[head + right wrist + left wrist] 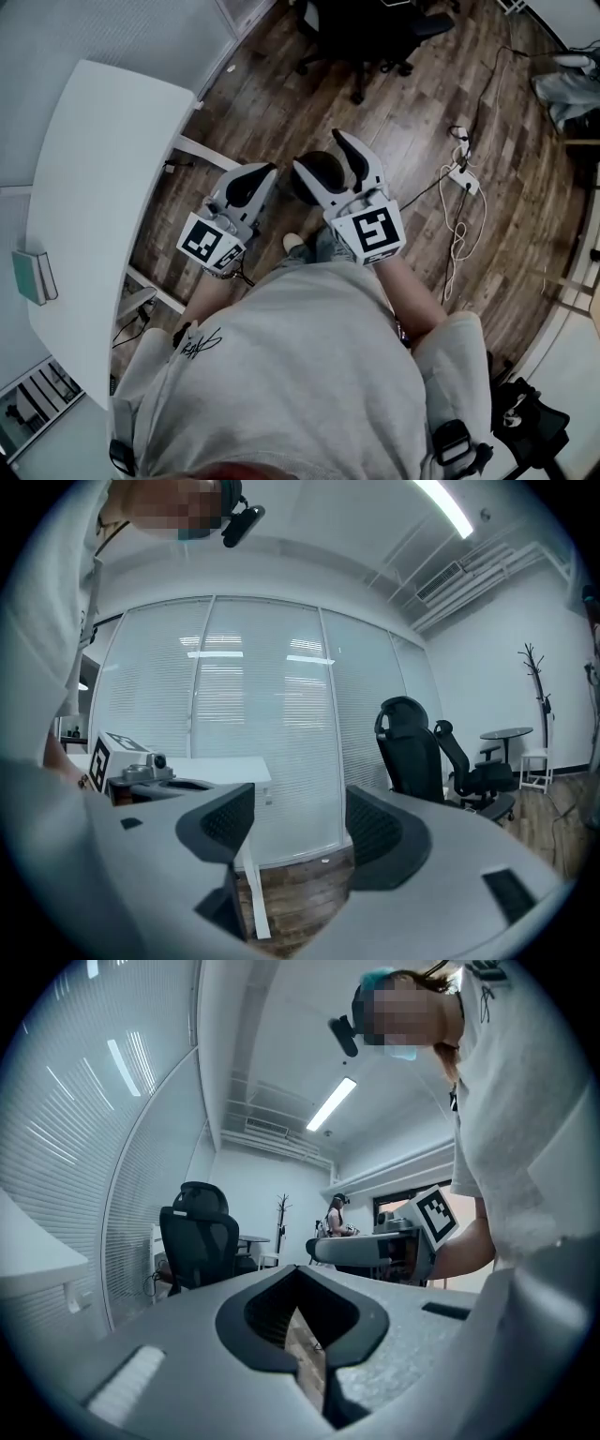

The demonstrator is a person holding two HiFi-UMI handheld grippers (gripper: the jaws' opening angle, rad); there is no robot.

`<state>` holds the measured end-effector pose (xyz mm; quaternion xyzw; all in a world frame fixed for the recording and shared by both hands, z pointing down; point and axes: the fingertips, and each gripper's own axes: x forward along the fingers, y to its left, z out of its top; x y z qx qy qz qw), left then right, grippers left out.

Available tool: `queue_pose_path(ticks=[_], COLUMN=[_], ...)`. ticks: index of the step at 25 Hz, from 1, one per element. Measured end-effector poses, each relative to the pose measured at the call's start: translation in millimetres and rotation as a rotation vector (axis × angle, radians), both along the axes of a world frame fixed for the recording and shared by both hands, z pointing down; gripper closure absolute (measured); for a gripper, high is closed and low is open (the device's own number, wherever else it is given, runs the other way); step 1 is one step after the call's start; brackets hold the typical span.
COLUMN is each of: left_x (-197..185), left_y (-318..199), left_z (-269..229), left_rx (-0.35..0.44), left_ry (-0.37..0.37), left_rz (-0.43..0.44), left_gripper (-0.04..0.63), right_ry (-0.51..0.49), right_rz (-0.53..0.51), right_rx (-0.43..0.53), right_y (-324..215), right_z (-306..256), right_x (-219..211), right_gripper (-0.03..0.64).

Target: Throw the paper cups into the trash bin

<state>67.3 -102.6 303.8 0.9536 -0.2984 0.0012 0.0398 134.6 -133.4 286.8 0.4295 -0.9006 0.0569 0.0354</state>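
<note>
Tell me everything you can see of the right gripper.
The right gripper is grey plastic with two black-padded fingers, wide apart with nothing between them, only wood floor behind. A cube with square markers sits on its rear. It is held out before the person's body, close beside the left gripper.

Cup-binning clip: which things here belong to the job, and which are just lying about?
Job:
- left gripper, shut, empty
- right gripper, open, empty
- no cups or bin in view

Lying about:
- table
- book on it
- office chair
- floor cables
</note>
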Motion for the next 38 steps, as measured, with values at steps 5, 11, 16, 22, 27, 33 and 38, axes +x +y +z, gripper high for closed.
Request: queue_pose_path(ticks=[5,11,16,22,27,33,38], left_x=[-6.3,-11.2,-10.6,-9.1,-10.3,-14.9,-15.9], left_y=[-2.2,3.6,11.3,17.6,20.5,20.7,20.5], left_z=[-21.1,-38.8,-44.7,-49.1,-54.3,-51.4,-56.4], left_rx=[0.040,0.073,0.088,0.102,0.115,0.106,0.116], left_ry=[0.026,0.038,0.036,0.038,0.047,0.050,0.052], left_rz=[-0.022,-0.039,-0.033,-0.024,-0.026,-0.030,-0.030], left_gripper=[0.595,0.595,0.595,0.595,0.595,0.595,0.595], right_ry=[0.006,-0.010,-0.021,-0.038,-0.036,-0.040,-0.055], right_rz=[-0.024,-0.028,-0.026,-0.019,-0.011,0.005,0.012], right_rx=[0.037,0.077,0.089,0.123,0.144,0.144,0.158], right_y=[6.5,14.2,21.8,25.9,32.2,32.9,31.0], right_z=[-18.5,-34.9,-39.5,-48.2,-54.4,-56.2,-59.8], right_x=[-1.1,-2.6,-1.4,-2.8,-2.9,-4.7,-3.1], right_gripper=[0.308,0.390,0.497,0.545,0.572,0.592,0.598])
